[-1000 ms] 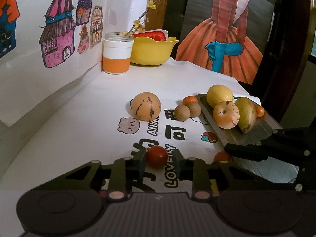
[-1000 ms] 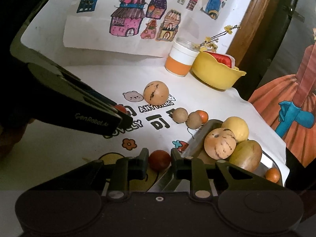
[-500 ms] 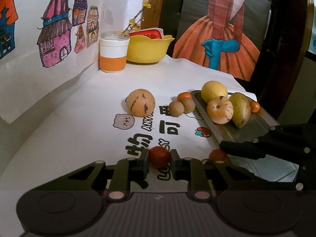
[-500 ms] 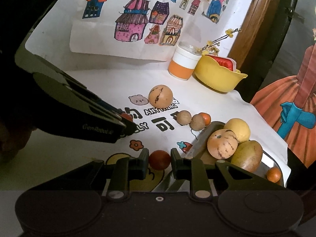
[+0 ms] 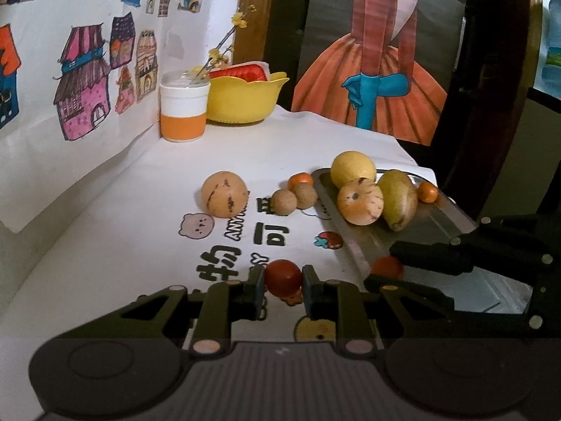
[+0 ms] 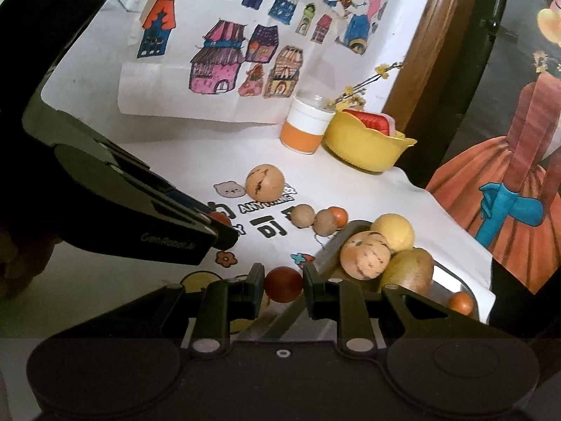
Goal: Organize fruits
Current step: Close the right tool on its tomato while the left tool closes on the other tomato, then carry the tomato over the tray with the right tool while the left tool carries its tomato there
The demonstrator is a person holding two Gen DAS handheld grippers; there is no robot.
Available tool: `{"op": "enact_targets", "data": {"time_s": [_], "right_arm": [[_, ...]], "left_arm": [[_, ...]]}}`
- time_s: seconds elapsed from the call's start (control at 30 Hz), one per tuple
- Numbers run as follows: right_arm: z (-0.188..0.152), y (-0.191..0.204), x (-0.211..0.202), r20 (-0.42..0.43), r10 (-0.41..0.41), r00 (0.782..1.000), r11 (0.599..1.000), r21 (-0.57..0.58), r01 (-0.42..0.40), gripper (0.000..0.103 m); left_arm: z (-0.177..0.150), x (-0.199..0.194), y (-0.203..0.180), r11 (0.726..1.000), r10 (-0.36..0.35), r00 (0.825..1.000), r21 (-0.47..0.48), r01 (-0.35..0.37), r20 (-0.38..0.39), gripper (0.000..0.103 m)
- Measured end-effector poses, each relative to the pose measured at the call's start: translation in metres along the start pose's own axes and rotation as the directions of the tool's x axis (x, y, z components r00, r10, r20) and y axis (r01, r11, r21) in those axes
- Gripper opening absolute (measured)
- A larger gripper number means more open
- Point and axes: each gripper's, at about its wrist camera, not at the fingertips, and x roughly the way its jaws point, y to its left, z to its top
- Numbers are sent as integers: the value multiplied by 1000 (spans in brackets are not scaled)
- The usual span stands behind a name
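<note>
My left gripper (image 5: 283, 282) is shut on a small red fruit (image 5: 283, 277) above the printed tablecloth. My right gripper (image 6: 283, 286) is shut on another small red fruit (image 6: 283, 284) beside the near end of the metal tray (image 5: 455, 217). In the left wrist view that second red fruit (image 5: 386, 267) shows at the right gripper's tip over the tray's edge. The tray holds a yellow fruit (image 5: 353, 169), a speckled round fruit (image 5: 360, 202), a green-brown mango (image 5: 398, 200) and a small orange fruit (image 5: 427, 191). A speckled melon (image 5: 224, 194), two brown round fruits (image 5: 284, 202) and an orange fruit (image 5: 300, 179) lie on the cloth.
A white and orange cup (image 5: 183, 107) and a yellow bowl (image 5: 242, 100) stand at the back by the wall with drawings. The table's edge drops off at the right behind the tray. A painting of a dress (image 5: 371, 80) leans at the back right.
Both grippers have lifted and moved forward with their red fruits; the table's objects look lower and farther. The right gripper's tip now sits over the tray's near edge.
</note>
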Motion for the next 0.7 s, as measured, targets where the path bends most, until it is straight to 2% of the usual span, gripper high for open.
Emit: {"op": "enact_targets", "data": {"time_s": [0.37, 0.7], "right_arm": [[-14, -32, -20, 7, -67, 998, 997, 49, 67, 25], [-37, -63, -31, -8, -112, 994, 988, 103, 113, 25]], "left_arm": [[4, -3, -32, 999, -33, 999, 32, 33, 4, 24], [7, 10, -68, 995, -63, 998, 72, 64, -17, 24]]}}
